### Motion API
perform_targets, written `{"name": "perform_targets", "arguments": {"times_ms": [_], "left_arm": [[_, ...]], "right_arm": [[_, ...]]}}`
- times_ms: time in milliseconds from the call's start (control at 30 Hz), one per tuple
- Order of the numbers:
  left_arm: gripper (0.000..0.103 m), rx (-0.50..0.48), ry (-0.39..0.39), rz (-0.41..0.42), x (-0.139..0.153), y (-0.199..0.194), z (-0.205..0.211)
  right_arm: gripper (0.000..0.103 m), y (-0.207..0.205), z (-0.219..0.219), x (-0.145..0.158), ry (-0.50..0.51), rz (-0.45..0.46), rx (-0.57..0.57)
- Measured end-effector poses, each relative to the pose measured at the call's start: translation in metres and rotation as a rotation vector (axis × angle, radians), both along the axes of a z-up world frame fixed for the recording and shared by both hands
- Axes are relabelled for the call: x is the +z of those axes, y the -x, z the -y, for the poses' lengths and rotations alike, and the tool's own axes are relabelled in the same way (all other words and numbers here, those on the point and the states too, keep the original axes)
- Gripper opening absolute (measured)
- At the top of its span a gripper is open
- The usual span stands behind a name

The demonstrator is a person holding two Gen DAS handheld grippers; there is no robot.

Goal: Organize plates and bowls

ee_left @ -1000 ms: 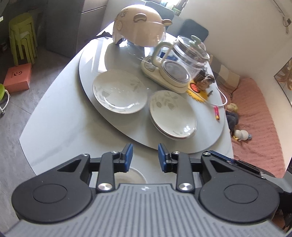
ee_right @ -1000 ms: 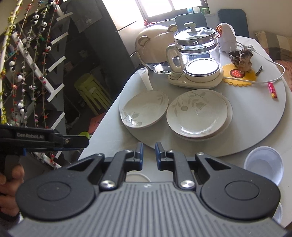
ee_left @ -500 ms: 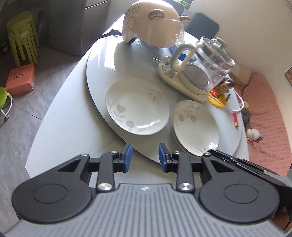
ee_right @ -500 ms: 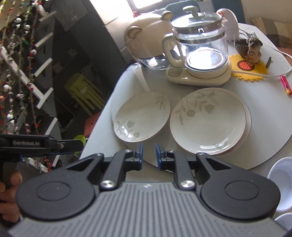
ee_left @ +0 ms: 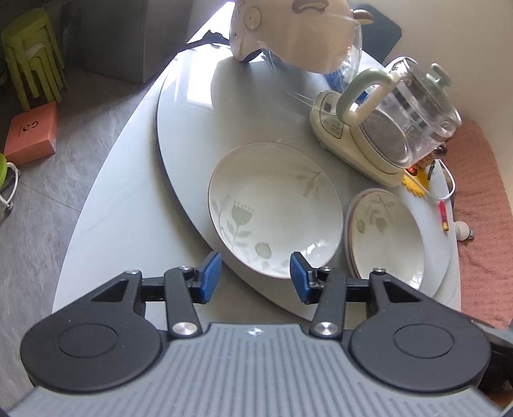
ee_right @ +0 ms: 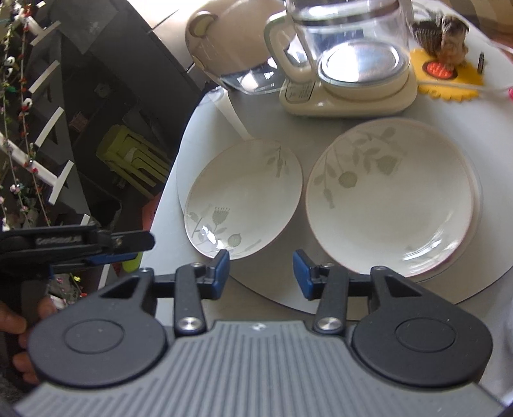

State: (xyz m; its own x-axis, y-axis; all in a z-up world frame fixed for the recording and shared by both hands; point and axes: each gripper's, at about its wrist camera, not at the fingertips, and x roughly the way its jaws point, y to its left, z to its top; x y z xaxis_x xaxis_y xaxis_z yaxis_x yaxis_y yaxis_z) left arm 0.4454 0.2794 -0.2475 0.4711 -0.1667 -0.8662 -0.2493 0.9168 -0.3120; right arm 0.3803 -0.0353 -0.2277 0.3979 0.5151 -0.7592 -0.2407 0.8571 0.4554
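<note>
A single white plate with a leaf pattern [ee_left: 274, 208] lies on the grey turntable [ee_left: 192, 128]; it also shows in the right wrist view [ee_right: 243, 199]. To its right is a stack of like plates [ee_left: 384, 237], also in the right wrist view [ee_right: 391, 199]. My left gripper [ee_left: 255, 277] is open and empty, its blue pads just before the single plate's near rim. My right gripper [ee_right: 261, 274] is open and empty, in front of the gap between the single plate and the stack. The left gripper shows from the side in the right wrist view [ee_right: 96, 247].
A glass kettle on a cream base [ee_left: 384, 128] and a cream domed appliance [ee_left: 295, 29] stand behind the plates. A yellow mat [ee_right: 445, 77] with a small figurine lies at the right. Green stools [ee_left: 32, 54] and an orange box [ee_left: 32, 134] are on the floor.
Both grippers have moved forward toward the plates and opened their jaws wider. The white bowls near the table's front edge have left both views.
</note>
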Motion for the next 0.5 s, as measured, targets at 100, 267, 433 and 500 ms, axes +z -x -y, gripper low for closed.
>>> {"name": "perform_targets", "arguments": {"times_ms": [100, 267, 433, 500], "left_arm": [[0.053, -0.026, 0.005, -0.015, -0.01, -0.016, -0.005], [0.053, -0.072, -0.005, -0.041, -0.024, -0.038, -0.012], [0.053, -0.098, 0.012, -0.067, -0.042, -0.059, -0.025], [0.053, -0.11, 0.016, -0.07, -0.048, -0.068, -0.029]], "right_arm": [[0.047, -0.007, -0.006, -0.01, -0.018, -0.049, -0.028], [0.047, -0.021, -0.014, -0.022, -0.035, -0.101, -0.086], [0.047, -0.032, -0.019, -0.033, -0.057, -0.185, -0.205], [0.047, -0.035, -0.02, -0.038, -0.057, -0.195, -0.24]]}}
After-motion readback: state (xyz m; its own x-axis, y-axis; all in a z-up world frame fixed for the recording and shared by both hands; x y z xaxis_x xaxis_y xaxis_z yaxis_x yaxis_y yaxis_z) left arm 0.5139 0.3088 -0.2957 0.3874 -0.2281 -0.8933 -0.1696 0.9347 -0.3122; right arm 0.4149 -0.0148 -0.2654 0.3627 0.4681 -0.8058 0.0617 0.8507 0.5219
